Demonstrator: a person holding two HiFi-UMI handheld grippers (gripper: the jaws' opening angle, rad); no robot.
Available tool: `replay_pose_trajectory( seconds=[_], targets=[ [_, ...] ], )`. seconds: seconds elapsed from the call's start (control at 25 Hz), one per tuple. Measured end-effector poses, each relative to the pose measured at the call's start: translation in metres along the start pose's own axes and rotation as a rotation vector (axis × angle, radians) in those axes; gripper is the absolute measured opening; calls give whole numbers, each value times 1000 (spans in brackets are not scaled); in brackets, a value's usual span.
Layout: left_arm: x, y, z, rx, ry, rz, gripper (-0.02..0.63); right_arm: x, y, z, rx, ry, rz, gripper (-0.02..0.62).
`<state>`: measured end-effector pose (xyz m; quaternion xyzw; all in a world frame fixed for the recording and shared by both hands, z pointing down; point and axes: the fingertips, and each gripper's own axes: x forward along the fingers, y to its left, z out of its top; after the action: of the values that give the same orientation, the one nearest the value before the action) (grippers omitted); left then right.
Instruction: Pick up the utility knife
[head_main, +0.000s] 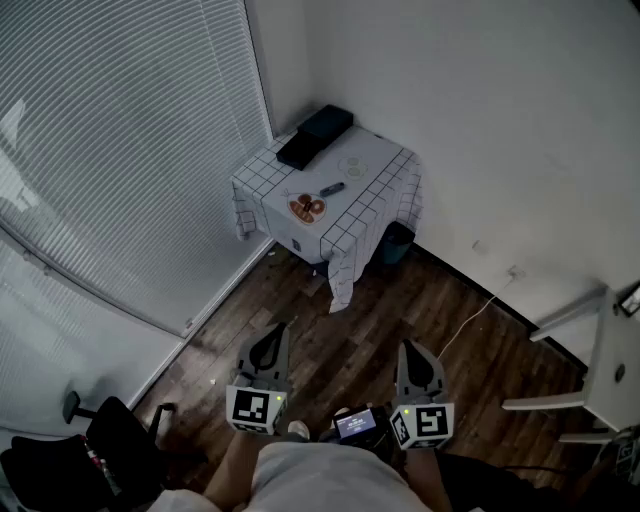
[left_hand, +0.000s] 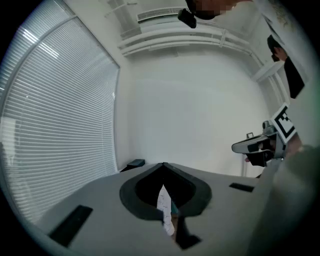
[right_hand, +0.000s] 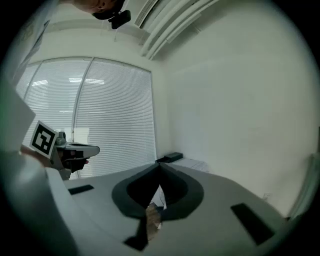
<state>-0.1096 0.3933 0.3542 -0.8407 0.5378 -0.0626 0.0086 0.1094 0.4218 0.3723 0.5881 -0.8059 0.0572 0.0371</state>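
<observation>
The utility knife (head_main: 331, 189), a small dark blue-grey bar, lies on a small table with a checked cloth (head_main: 375, 205) in the room's corner, far ahead of both grippers. My left gripper (head_main: 281, 330) and right gripper (head_main: 408, 348) are held low over the wooden floor, side by side, well short of the table. Both are shut with nothing between the jaws. In the left gripper view the left gripper (left_hand: 163, 165) points toward the corner, and the table cloth shows through the gap under its jaws. The right gripper (right_hand: 160, 166) in its own view points the same way.
A black box (head_main: 315, 135), a round white item (head_main: 352, 167) and an orange-handled tool (head_main: 307, 208) share the table. A teal bin (head_main: 397, 243) stands under it. Window blinds (head_main: 110, 150) run along the left. A black chair (head_main: 100, 450) stands bottom left and white furniture (head_main: 600, 370) at right.
</observation>
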Motion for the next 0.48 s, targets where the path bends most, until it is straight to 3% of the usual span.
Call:
replay_pose_trajectory(
  seconds=[0.12,0.36,0.48],
  targets=[
    [-11,4,-1,-3,-14,30,8,0,14,-1,-5,-3,-12,6],
    [-17,5,-7,2,33,9,8,3,28,13,-31,-24,-3,6],
    [-16,6,-5,-32,25,9,8,6,25,15,-14,-30,-2,6]
  ],
)
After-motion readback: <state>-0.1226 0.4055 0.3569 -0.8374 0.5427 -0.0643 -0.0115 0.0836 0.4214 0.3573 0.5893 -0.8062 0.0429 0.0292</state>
